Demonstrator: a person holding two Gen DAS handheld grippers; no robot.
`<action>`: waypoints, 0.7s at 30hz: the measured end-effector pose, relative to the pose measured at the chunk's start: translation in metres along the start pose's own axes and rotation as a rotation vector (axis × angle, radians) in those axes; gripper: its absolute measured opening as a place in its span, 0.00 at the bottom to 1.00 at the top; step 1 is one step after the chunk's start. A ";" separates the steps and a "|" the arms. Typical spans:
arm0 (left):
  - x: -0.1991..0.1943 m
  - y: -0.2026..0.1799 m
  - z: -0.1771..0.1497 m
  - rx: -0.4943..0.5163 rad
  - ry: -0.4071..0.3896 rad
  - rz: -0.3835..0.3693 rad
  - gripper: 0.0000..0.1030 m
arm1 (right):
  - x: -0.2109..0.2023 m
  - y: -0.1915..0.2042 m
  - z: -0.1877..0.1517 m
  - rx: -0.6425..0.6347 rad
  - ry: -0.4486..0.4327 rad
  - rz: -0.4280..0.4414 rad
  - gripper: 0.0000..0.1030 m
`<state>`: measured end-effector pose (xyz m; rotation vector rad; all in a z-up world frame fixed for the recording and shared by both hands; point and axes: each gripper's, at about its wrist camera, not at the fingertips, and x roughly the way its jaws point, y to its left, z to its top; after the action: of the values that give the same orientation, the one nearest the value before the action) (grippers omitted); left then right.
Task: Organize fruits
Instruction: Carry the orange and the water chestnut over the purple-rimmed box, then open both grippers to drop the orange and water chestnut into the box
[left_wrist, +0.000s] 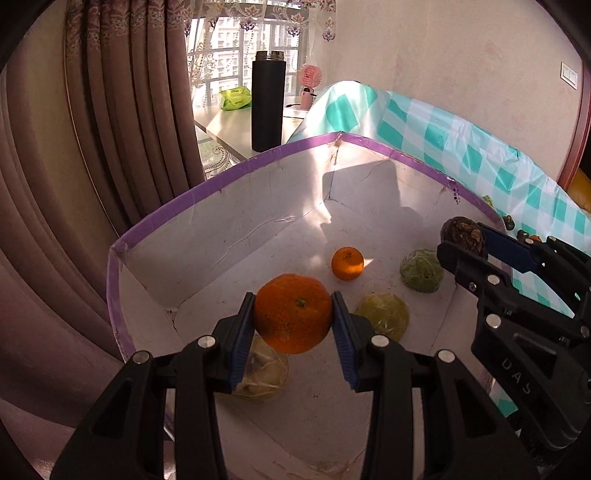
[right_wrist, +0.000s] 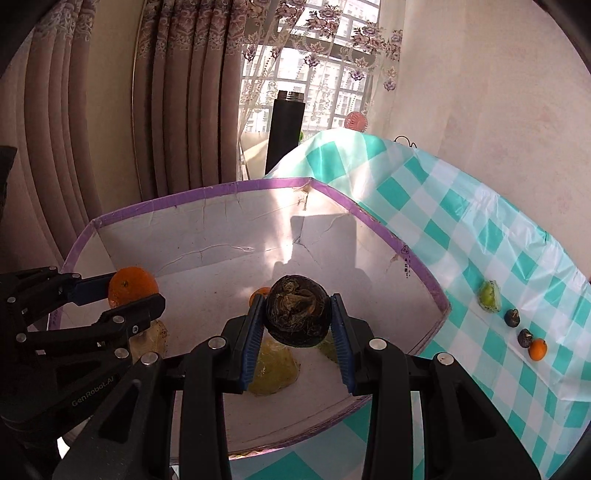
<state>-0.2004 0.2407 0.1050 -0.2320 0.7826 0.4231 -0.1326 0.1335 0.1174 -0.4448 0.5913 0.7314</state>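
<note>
My left gripper (left_wrist: 293, 314) is shut on a large orange (left_wrist: 292, 313) and holds it above the white box with purple rim (left_wrist: 221, 184). My right gripper (right_wrist: 297, 317) is shut on a dark brown round fruit (right_wrist: 297, 311) above the same box (right_wrist: 184, 199). In the left wrist view the right gripper (left_wrist: 466, 240) and its dark fruit (left_wrist: 463, 230) show over the box's right side. In the right wrist view the left gripper (right_wrist: 127, 293) and its orange (right_wrist: 133, 284) show at the left. Inside the box lie a small orange (left_wrist: 347, 263) and wrapped green-yellow fruits (left_wrist: 422, 270) (left_wrist: 384, 314) (left_wrist: 264, 369).
The box stands on a teal-checked tablecloth (right_wrist: 461, 229). On the cloth to the right lie a green wrapped fruit (right_wrist: 489, 295), two dark small fruits (right_wrist: 512, 316) (right_wrist: 524, 338) and a small orange (right_wrist: 537, 349). A black flask (left_wrist: 268, 99) stands behind, by curtains (left_wrist: 110, 129).
</note>
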 end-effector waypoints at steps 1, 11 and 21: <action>0.002 0.004 0.000 -0.002 0.009 0.007 0.39 | 0.005 0.004 0.001 -0.015 0.020 -0.003 0.35; 0.016 0.023 0.000 0.013 0.059 0.095 0.40 | 0.039 0.032 -0.004 -0.095 0.187 0.024 0.35; 0.010 0.019 0.003 0.004 0.037 0.109 0.89 | 0.039 0.029 -0.015 -0.080 0.188 0.019 0.84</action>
<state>-0.2005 0.2621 0.0990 -0.1948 0.8352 0.5217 -0.1354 0.1629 0.0760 -0.5871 0.7447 0.7382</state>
